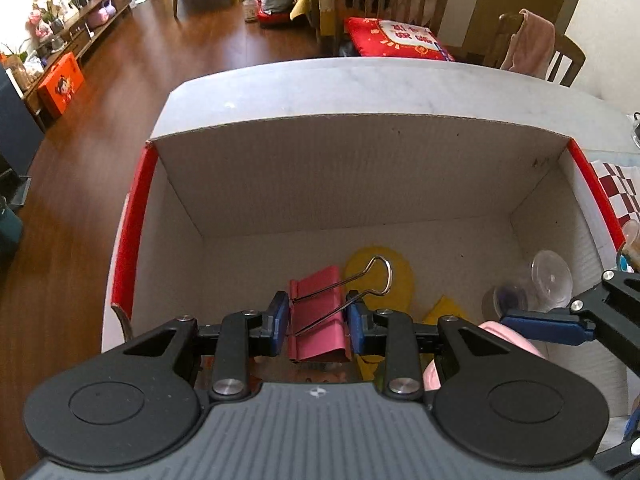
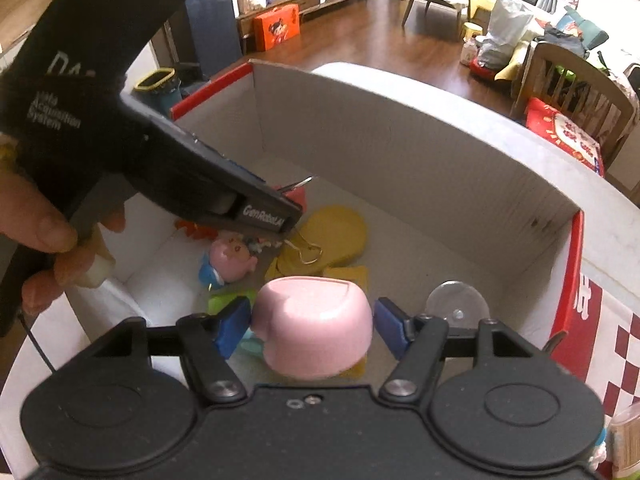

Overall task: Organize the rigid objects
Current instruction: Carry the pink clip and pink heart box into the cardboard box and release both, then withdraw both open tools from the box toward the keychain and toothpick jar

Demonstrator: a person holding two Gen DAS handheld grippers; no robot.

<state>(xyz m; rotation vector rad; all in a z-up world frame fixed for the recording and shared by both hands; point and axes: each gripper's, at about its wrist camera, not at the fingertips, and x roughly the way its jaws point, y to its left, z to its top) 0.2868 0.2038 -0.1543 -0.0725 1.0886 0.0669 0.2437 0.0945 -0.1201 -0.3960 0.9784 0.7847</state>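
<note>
- left gripper (image 1: 316, 326) pinches the pink clip (image 1: 318, 316) over the box (image 1: 360, 148).
- right gripper (image 2: 312, 330) squeezes the pink cup (image 2: 314, 326), near right.
- risk: both crowd 1 box; tools may collide, jarring either grip.

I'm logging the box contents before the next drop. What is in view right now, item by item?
Cardboard box: one, white inside, red outside, on the table.
Binder clip: one, pink, between the left gripper's pads.
Heart-shaped container: one, pink, between the right gripper's pads.
Yellow pieces: several, on the box floor.
Suction cup: one, clear, right side of box.
Pig figure: one, pink and blue, left side of box.
Left gripper: shut on the clip.
Right gripper: around the container.
Hand: one, holding the left gripper.
</note>
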